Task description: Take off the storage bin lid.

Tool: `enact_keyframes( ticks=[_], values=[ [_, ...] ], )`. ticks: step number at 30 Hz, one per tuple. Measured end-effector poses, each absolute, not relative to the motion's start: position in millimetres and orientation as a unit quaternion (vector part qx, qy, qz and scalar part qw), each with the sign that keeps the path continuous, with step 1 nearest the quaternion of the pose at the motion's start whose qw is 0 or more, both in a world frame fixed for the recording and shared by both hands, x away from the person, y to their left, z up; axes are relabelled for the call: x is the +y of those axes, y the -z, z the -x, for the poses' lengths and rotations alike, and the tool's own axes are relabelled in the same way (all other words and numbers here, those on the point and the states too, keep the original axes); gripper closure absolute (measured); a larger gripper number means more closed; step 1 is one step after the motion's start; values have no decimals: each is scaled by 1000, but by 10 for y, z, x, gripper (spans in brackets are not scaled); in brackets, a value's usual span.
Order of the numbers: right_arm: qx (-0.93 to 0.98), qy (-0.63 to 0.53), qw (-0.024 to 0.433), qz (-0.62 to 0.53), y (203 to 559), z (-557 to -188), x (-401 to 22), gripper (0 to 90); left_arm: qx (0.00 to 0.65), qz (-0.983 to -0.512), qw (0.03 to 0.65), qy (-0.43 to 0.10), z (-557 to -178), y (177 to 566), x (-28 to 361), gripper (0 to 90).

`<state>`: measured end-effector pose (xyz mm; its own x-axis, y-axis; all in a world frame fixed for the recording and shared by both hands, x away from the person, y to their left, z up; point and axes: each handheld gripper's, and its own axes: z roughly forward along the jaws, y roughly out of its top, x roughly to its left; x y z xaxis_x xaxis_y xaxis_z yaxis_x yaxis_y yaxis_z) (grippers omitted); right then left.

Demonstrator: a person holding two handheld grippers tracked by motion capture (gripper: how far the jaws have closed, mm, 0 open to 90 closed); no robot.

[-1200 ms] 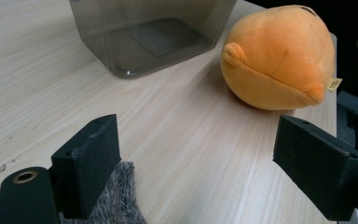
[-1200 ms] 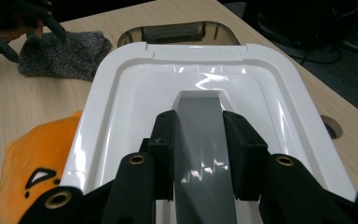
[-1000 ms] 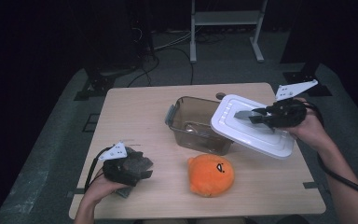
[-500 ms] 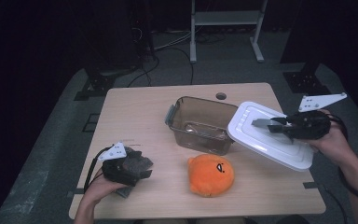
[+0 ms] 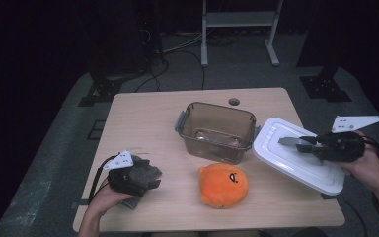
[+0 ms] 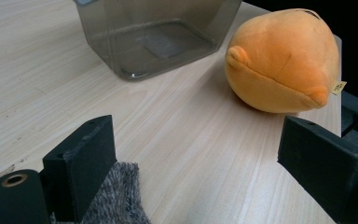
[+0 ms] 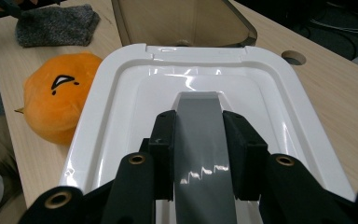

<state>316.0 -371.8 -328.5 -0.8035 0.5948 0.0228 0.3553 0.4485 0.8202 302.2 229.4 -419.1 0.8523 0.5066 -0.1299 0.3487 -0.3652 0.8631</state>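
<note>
I'd carried the white lid [image 5: 296, 155] off the clear container [image 5: 217, 131] with my right gripper [image 5: 303, 144], fingers clamped narrow on its grey handle [image 7: 200, 149]; a second earlier it sat over the container's right rim, and by this moment it hung tilted beyond the right side, over the tabletop [image 5: 143, 118] edge. Container stood open, so the orange plush [image 5: 223, 185] in front of it probably goes in next. My left gripper [image 5: 150, 174] hadn't moved, fingers wide, resting by a grey fuzzy cloth [image 6: 114, 200].
</note>
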Motion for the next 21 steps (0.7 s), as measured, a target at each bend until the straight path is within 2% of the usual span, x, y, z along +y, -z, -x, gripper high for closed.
enact_keyframes(
  ticks=[21],
  values=[
    [841, -435, 118, -300, 3778, -3012, -3881, 653, 261, -819, 505, -81, -3019, 4161, 2311, 101]
  ],
)
